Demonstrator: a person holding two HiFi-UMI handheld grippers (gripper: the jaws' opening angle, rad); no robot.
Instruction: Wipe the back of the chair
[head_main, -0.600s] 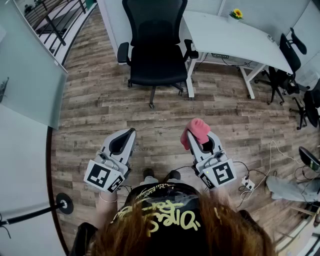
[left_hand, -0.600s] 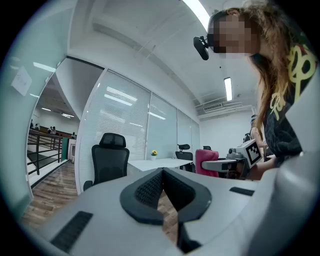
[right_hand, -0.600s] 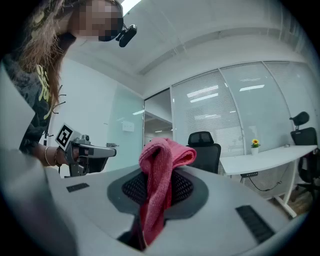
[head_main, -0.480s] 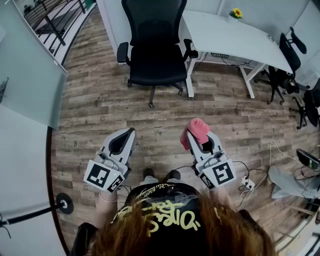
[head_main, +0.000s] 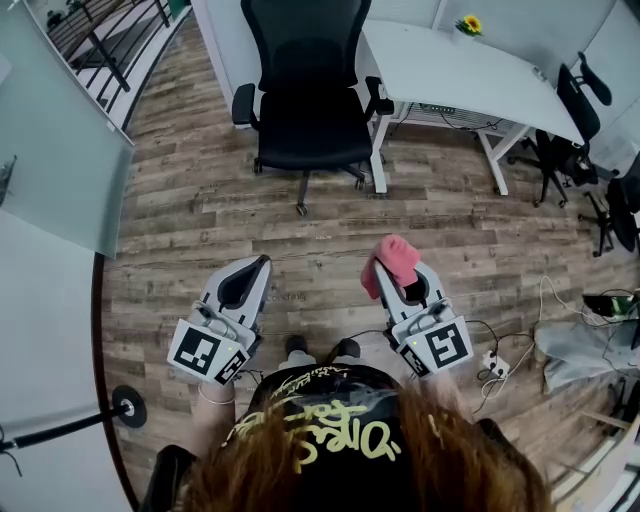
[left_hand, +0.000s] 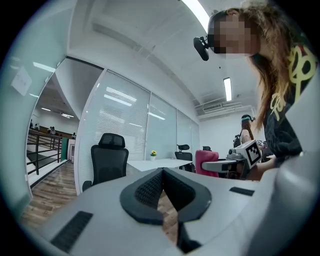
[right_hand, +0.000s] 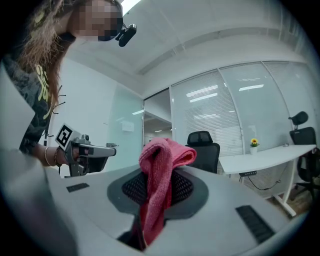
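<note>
Right claw (head_main: 388, 278) was clamped on a pink cloth (head_main: 392, 256). In the right gripper view the cloth (right_hand: 156, 180) ran down between the two black pads and bunched in a folded lump above the tips. Left claw (head_main: 255, 268) had its jaws together, tips meeting, with nothing between them; the left gripper view showed only wood floor (head_main: 200, 220) through the small gap lower down. Both claws were held side by side at about the same level over the floor, well apart from each other, and both pointed forward. The black office chair (head_main: 305, 100) stood well ahead of both claws, roughly between their two lines, and neither touched it. Its seat faced the claws and the chair back (head_main: 305, 40) was on the far side of the seat. A white desk (head_main: 450, 70) stood ahead and to the right of the right claw, just beside the chair's right armrest. A small yellow flower (head_main: 470, 26) sat at the desk's far edge. A second dark chair (head_main: 580, 100) stood far off to the right claw's right.
</note>
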